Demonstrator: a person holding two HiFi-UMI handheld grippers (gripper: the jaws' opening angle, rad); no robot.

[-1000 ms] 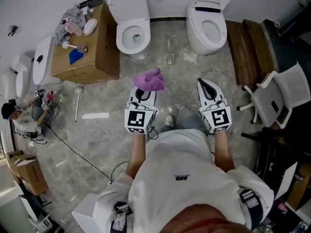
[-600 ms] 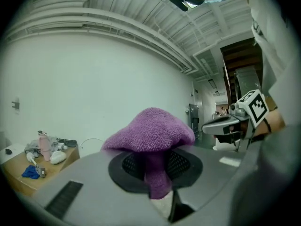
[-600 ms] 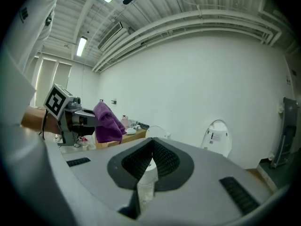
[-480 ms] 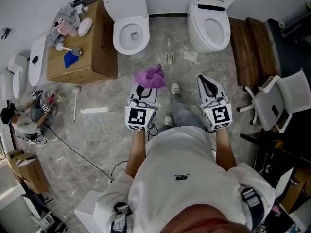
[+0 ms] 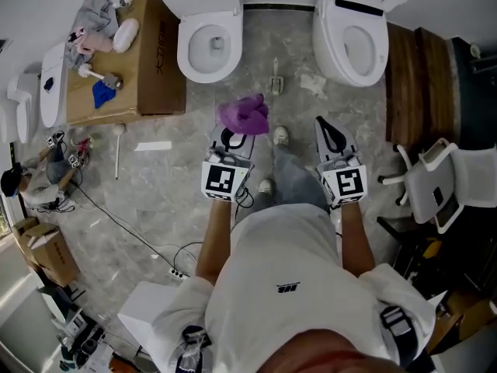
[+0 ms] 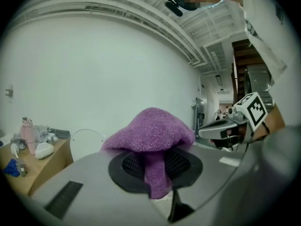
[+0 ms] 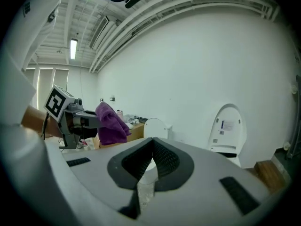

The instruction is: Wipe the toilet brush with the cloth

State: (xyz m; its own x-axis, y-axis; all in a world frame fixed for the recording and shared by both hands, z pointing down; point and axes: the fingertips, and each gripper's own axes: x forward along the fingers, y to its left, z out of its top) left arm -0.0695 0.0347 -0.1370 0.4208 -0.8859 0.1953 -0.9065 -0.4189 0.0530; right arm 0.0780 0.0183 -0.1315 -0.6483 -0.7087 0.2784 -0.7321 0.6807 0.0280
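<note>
A purple cloth (image 5: 245, 114) is bunched at the tip of my left gripper (image 5: 234, 136), which is shut on it. In the left gripper view the cloth (image 6: 151, 135) mushrooms over the jaws and a fold is pinched between the pads. My right gripper (image 5: 327, 128) is shut with nothing in it; its pads meet in the right gripper view (image 7: 151, 147). A toilet brush (image 5: 274, 81) stands in its holder on the floor between the two toilets, ahead of both grippers and apart from them.
Two white toilets, one at the left (image 5: 206, 41) and one at the right (image 5: 359, 39), stand against the wall. A cardboard box (image 5: 116, 68) with bottles and rags is at the left. A long-handled tool (image 5: 118, 152) lies on the floor. A wooden bench (image 5: 419, 68) and a chair (image 5: 439, 185) are at the right.
Both grippers have travelled forward toward the toilets, the cloth still in the left one. The toilets and the brush now lie closer ahead.
</note>
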